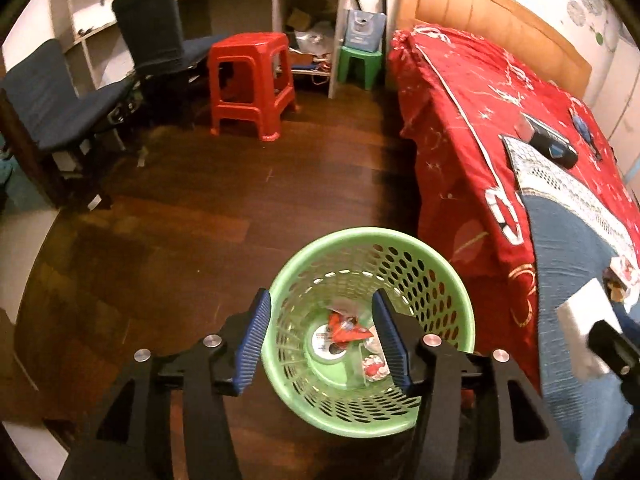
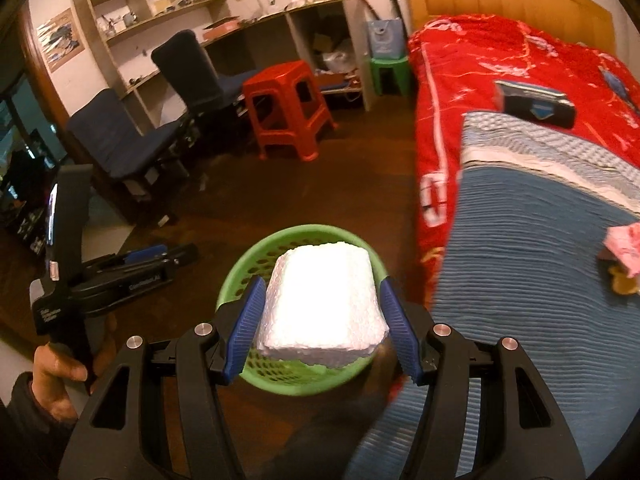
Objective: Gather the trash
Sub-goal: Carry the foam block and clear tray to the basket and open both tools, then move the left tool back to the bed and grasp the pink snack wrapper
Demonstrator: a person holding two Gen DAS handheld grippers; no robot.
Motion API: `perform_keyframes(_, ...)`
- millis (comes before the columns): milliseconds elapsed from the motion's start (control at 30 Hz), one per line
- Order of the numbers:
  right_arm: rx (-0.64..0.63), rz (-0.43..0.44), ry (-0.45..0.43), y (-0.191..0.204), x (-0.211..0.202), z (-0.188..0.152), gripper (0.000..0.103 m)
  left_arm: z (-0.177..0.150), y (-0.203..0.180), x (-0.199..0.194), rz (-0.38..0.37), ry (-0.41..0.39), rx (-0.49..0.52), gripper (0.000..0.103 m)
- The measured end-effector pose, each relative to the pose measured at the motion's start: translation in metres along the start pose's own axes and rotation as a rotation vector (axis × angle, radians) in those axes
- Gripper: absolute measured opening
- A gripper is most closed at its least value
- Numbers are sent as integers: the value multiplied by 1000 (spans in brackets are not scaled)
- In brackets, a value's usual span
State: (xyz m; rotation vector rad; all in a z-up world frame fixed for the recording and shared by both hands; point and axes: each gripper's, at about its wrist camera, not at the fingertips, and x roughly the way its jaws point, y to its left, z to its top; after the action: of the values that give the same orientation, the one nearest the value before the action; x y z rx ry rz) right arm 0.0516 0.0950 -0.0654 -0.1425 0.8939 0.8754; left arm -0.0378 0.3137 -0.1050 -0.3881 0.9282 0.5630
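Green perforated basket [image 1: 436, 280] sitting low centre of the left wrist view, directly below and ahead of left gripper [image 1: 324, 342]; blue pads spread wide, holding nothing, framing the basket mouth. Showing wrappers [image 1: 348, 330] lying at the basket bottom, so some trash already in. Further right, at the lower right edge of the same view, catching the white foam block [image 1: 584, 320] with the other tool on it, hanging beside the basket over the bed edge [image 1: 460, 152].

Switching to the right wrist view: at far left, seeing the left gripper [image 2: 132, 262] side-on, parked off to the basket's left. Centre frame, right gripper [image 2: 324, 326] clamping the white foam block [image 2: 324, 300] between both pads, long side running away from the camera. Basket [image 2: 240, 276] rim peeking out under and behind the block, so block sitting almost over the opening. Judging right side as the nearer, loaded one; needing only a small push forward, then a release. Possibly clipping the near rim, block being wide.
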Motion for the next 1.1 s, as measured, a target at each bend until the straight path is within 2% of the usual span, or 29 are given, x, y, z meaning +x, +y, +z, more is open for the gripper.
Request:
perform_keyframes(233, 12, 36, 20, 14, 21, 3, 61, 1, 8, -7, -2, -9, -33, 57)
perform_keyframes(267, 15, 37, 19, 13, 20, 3, 62, 2, 8, -8, -3, -10, -34, 57)
perform_keyframes(300, 18, 39, 17, 12, 19, 2, 67, 2, 8, -8, -8, -10, -35, 57)
perform_keyframes(500, 26, -2, -14, -8, -1, -3, 69, 4, -12, -10, -50, -9, -18, 64)
perform_keyframes(700, 53, -109, -75, -55, -40, -9, 76, 5, -50, -12, -87, -6, 35, 67)
perform_keyframes(833, 102, -202, -99, -102, -65, -17, 77, 7, -77, -12, -128, 3, 66, 69)
perform_keyframes(1033, 217, -316, -118, -174, -99, -37, 77, 9, -135, -13, -221, 22, 145, 69)
perform_keyframes(1100, 249, -344, -121, -193, -109, -43, 77, 10, -162, -16, -264, 22, 188, 73)
